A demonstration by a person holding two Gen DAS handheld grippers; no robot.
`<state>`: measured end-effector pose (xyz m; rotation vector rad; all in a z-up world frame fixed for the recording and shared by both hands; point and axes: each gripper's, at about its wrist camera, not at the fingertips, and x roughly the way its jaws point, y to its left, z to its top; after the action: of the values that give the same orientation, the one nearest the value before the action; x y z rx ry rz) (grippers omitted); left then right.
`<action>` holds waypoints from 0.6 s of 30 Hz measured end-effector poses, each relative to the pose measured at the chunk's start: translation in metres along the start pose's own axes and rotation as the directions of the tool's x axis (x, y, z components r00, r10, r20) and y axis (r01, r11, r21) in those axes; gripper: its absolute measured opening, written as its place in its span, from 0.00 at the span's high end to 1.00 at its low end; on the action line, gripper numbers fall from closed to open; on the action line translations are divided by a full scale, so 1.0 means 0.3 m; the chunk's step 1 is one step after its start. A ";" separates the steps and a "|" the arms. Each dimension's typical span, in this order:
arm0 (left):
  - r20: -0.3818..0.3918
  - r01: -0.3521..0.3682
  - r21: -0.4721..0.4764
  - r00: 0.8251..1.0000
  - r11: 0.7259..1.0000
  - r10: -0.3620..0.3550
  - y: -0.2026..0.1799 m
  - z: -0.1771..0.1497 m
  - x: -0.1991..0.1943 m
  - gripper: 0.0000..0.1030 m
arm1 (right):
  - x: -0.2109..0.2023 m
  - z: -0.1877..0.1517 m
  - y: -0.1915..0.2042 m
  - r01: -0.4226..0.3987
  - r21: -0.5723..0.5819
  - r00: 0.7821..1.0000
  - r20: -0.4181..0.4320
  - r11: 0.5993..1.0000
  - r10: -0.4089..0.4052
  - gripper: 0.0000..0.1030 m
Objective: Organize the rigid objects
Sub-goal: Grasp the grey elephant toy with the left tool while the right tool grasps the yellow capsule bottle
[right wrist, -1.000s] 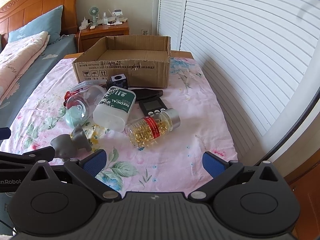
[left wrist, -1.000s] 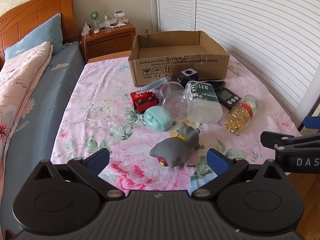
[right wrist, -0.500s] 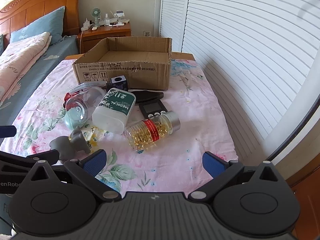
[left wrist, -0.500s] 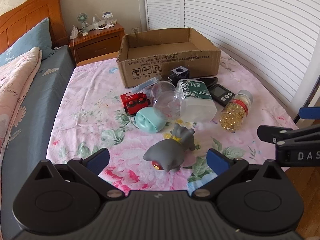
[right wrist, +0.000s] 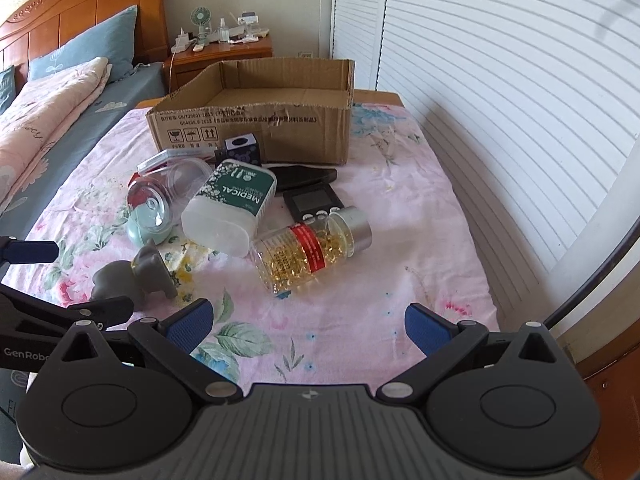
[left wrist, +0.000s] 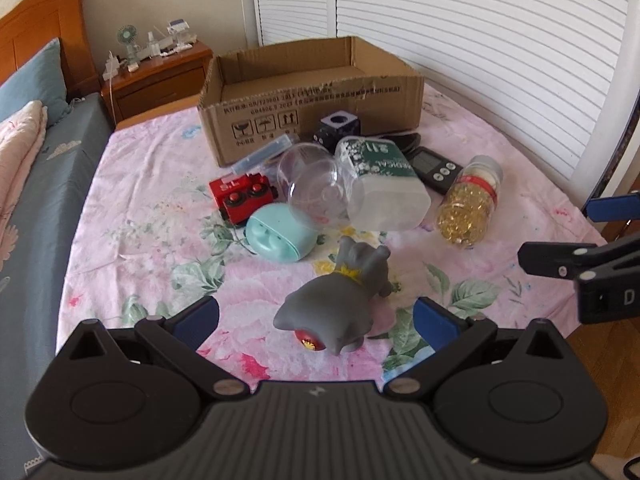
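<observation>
A grey toy figure [left wrist: 340, 300] lies on the floral table cover, just ahead of and between the blue pads of my open left gripper [left wrist: 316, 316]. Behind it lie a mint round case [left wrist: 280, 236], a red toy train [left wrist: 244, 196], a clear plastic jar [left wrist: 312, 188], a white-and-green medical bottle [left wrist: 380, 184], a jar of yellow capsules [left wrist: 468, 208] and a black timer [left wrist: 434, 166]. An open cardboard box [left wrist: 312, 100] stands at the back. My right gripper [right wrist: 310, 326] is open and empty, short of the capsule jar [right wrist: 308, 248].
A dark cube [left wrist: 338, 128] and a flat clear case [left wrist: 264, 152] lie by the box front. A bed [left wrist: 36, 152] runs along the left and a nightstand [left wrist: 160, 76] stands behind. White louvred doors [left wrist: 480, 40] line the right. The table edge is near on the right.
My left gripper has moved in closer to the grey toy figure, which now sits lower and larger between the pads. The right gripper has shifted only slightly. Both stay open.
</observation>
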<state>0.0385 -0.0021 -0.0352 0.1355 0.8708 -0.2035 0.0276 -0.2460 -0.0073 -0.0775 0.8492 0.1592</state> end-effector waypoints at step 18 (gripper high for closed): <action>-0.051 -0.112 -0.027 0.993 0.993 0.110 0.191 -0.062 0.068 0.01 | 0.124 -0.022 -0.023 0.006 -0.031 0.997 -0.070 1.000 -0.009 0.00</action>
<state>0.0506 0.0548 -0.0606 0.1610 0.9128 -0.0835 0.0478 -0.2496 -0.0396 -0.1156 0.9167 0.1631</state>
